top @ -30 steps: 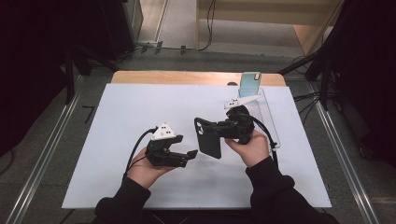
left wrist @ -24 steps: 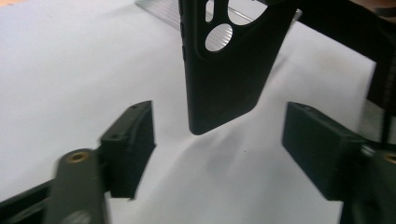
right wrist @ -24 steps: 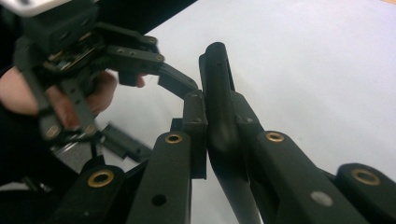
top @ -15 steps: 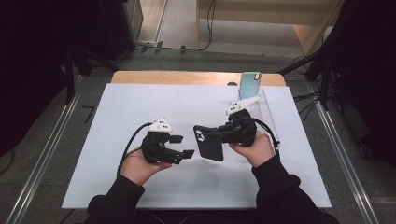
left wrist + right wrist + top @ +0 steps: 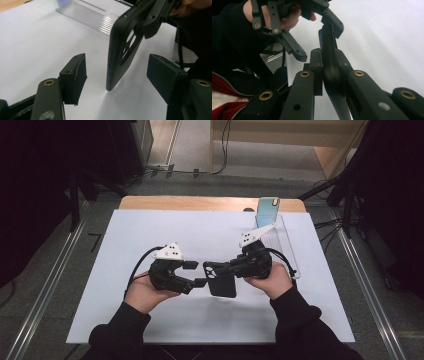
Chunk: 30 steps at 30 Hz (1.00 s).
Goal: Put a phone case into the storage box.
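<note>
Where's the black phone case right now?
In the high view the black phone case sits mid-table above the white mat, clamped in the right gripper, its free end between the left gripper's open fingers.

You hold a matte black phone case (image 5: pixel 221 281) in the black right gripper (image 5: pixel 212 269); your left gripper (image 5: pixel 196 274) is black too, each topped by a pale grey plate. The table (image 5: pixel 150 235) is plain white with a light wood edge at 12 o'clock. At 1 o'clock sit a ribbed clear stand (image 5: pixel 280 240) and a teal-tinted phone (image 5: pixel 267 210). Your sleeves are black.
</note>
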{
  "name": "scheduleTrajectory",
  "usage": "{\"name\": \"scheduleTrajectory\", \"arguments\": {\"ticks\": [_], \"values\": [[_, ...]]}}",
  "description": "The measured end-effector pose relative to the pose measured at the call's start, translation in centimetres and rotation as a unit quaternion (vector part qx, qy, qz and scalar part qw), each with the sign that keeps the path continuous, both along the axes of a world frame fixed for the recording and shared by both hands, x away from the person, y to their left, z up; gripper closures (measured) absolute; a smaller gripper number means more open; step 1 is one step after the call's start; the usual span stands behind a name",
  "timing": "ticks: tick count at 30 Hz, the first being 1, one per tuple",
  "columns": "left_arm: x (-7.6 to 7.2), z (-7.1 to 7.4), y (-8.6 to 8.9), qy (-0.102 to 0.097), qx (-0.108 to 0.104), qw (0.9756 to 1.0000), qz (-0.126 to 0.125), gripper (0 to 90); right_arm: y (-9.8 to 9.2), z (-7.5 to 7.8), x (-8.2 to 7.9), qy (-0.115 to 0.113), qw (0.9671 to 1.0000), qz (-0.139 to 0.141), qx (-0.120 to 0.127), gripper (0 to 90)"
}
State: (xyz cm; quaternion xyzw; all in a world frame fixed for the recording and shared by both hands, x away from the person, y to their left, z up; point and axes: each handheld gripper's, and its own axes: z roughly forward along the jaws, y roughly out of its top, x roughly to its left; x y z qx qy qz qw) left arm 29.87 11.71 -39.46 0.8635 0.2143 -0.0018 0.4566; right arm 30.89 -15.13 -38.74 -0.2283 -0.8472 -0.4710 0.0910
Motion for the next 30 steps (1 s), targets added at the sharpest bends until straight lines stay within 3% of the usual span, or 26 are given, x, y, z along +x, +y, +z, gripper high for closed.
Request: {"name": "scheduleTrajectory", "arguments": {"ticks": [6, 12, 14, 19, 22, 25, 30], "values": [[0.49, 0.6, -0.04, 0.002, -0.007, 0.9995, -0.03, 37.8, 0.35, -0.12, -0.12, -0.002, 0.9998, 0.021, 0.0, 78.6], [0.83, 0.44, -0.12, 0.008, 0.0, 0.9988, -0.048, 48.3, 0.55, -0.17, -0.17, 0.0, 0.9994, 0.035, 0.006, 78.6], [0.9, 0.33, -0.23, 0.016, -0.002, 0.9985, -0.051, 50.4, 0.59, -0.16, -0.17, -0.001, 0.9992, 0.039, 0.009, 78.6], [0.72, 0.34, -0.25, 0.011, -0.014, 0.9974, -0.07, 62.4, 0.73, -0.2, -0.18, 0.002, 0.9987, 0.049, 0.013, 78.6], [0.86, 0.26, -0.28, 0.031, -0.018, 0.9969, -0.07, 67.6, 0.73, -0.25, -0.13, 0.003, 0.9986, 0.05, 0.015, 78.6], [0.7, 0.11, -0.34, 0.017, -0.016, 0.9963, -0.083, 72.5, 0.69, -0.31, -0.03, 0.01, 0.9986, 0.05, 0.017, 78.4], [0.68, 0.06, -0.23, 0.014, -0.019, 0.996, -0.087, 75.8, 0.61, -0.44, 0.11, 0.015, 0.9984, 0.051, 0.019, 77.0]]}}
